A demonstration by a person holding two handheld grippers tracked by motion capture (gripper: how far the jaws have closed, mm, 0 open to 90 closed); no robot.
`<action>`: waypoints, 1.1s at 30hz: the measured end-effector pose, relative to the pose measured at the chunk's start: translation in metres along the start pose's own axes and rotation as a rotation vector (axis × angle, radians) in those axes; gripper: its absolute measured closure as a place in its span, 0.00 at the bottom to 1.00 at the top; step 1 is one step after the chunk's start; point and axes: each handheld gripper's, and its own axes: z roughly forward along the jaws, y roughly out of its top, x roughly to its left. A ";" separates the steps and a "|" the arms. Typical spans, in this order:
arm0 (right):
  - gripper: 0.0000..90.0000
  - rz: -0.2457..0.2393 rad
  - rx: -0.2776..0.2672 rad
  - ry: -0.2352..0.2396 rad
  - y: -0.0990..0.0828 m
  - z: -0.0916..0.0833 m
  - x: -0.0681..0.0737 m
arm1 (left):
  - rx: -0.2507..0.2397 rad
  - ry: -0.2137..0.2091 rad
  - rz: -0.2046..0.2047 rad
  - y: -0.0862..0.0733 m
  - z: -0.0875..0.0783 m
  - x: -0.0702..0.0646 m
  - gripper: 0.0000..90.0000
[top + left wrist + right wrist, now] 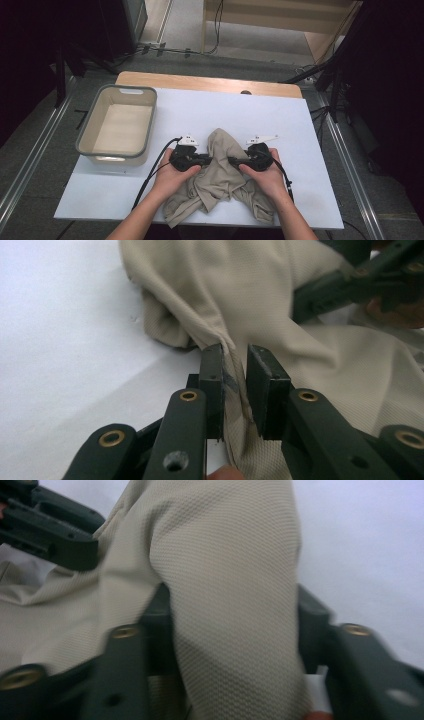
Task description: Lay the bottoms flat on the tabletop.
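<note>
Both grippers (202, 161) (235, 162) pinch the beige cloth (217, 175) between them

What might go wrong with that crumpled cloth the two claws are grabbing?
The left claw pinches just a thin fold of the crumpled beige cloth, so it may slip out when lifted. The right claw straddles a thick bunch and might grab too many layers. Part of the cloth lies near the white table's front edge and could slide off.

The right tongs (232, 630) look smeared with blur, and a thick fold of the beige garment (230, 580) covers their inner pads. In the high view both tongs' tips vanish under bunched cloth; the forearms run off the bottom edge.
</note>
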 end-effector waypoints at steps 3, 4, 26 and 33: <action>0.65 -0.058 -0.052 -0.050 0.003 -0.008 0.005 | -0.027 -0.005 0.010 -0.001 -0.006 -0.001 0.89; 0.65 -0.083 -0.071 -0.076 0.005 -0.012 0.006 | -0.035 -0.009 0.012 -0.002 -0.008 -0.001 0.93; 0.27 -0.016 -0.244 -0.151 -0.008 -0.034 -0.001 | -0.028 -0.002 0.017 -0.028 -0.042 0.005 0.99; 0.42 0.011 -0.167 -0.155 -0.024 -0.026 0.006 | 0.016 -0.065 0.061 -0.052 -0.050 -0.018 0.99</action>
